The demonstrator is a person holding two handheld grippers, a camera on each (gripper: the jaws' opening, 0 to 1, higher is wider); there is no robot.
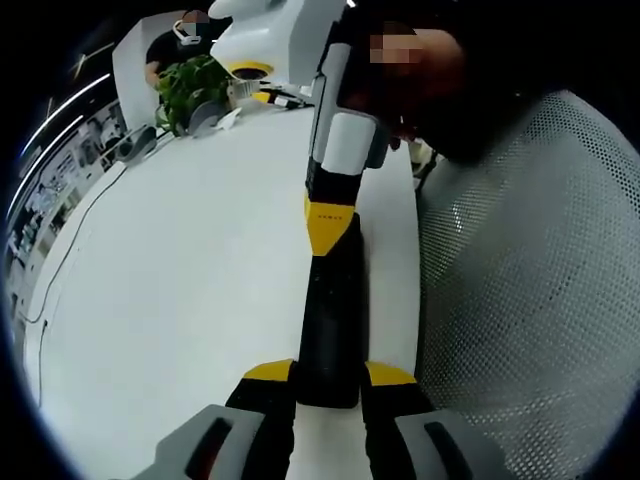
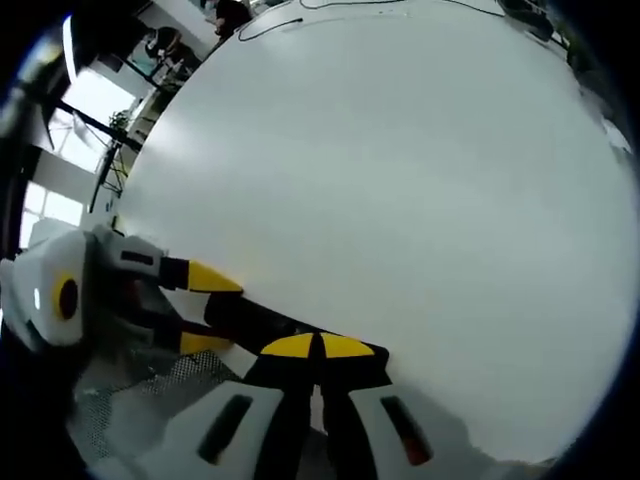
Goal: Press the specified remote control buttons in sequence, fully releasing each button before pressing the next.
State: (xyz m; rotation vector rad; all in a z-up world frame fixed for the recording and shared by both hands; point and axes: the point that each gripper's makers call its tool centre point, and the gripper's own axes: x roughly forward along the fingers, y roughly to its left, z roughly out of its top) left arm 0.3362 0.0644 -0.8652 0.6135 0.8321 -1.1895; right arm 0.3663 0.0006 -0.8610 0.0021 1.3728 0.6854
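Note:
A long black remote (image 1: 330, 310) lies lengthwise over the white table (image 1: 180, 300), near its edge. My left gripper (image 1: 330, 385) is shut on the remote's near end, one yellow tip on each side. My right gripper (image 1: 328, 222) comes down from above with its yellow tips together on the remote's far end. In the right gripper view, my right gripper (image 2: 318, 347) is shut and rests its tips on the remote (image 2: 255, 318). The left gripper (image 2: 205, 310) clamps the remote from the left there. The buttons are hidden.
A person in a grey mesh garment (image 1: 530, 280) stands close at the table's edge. A green plant (image 1: 190, 85) and a white machine (image 1: 260, 30) stand at the far end. A thin black cable (image 1: 70, 250) runs along the left side.

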